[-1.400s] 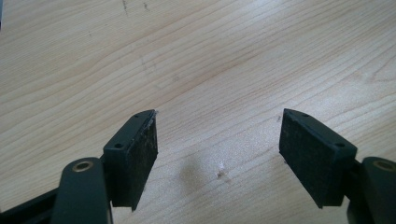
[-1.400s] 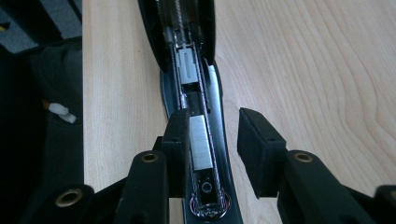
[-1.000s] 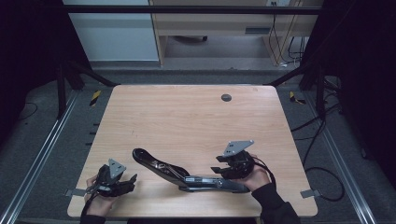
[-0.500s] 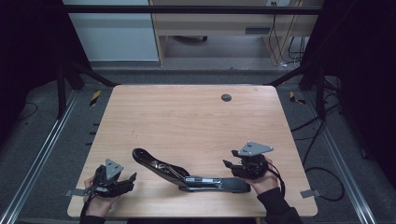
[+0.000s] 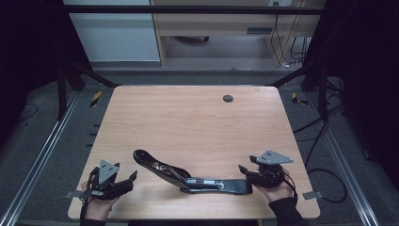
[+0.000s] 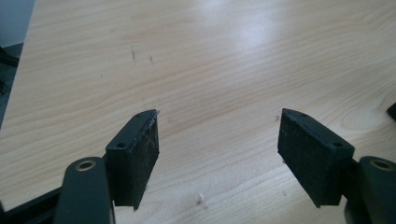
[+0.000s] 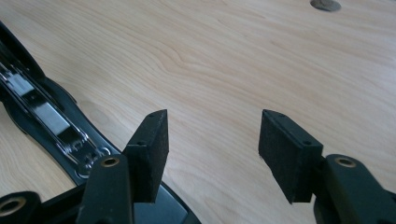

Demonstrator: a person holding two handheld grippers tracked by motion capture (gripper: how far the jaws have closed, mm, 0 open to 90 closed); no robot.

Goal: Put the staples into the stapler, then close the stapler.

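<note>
A black stapler [image 5: 188, 176], swung open into one long flat strip, lies on the wooden table [image 5: 197, 122] near its front edge. Its metal channel [image 7: 46, 116] faces up. My right gripper [image 5: 242, 170] is at the stapler's right end, held in a hand at the front right. In the right gripper view its jaws [image 7: 212, 135] have just been opening and stand open over bare wood, with the stapler's end under the left jaw. My left gripper [image 5: 132, 178] rests at the front left, open [image 6: 217, 135], with nothing between its pads.
A small dark round disc [image 5: 227, 98] sits near the table's far edge, also visible in the right gripper view [image 7: 325, 4]. Metal frame rails run along both sides of the table. Cables lie on the floor at the right.
The right gripper has moved right and slightly toward the front edge, off the stapler's right end, and its jaws stand wider. The stapler and the left gripper have stayed put.
</note>
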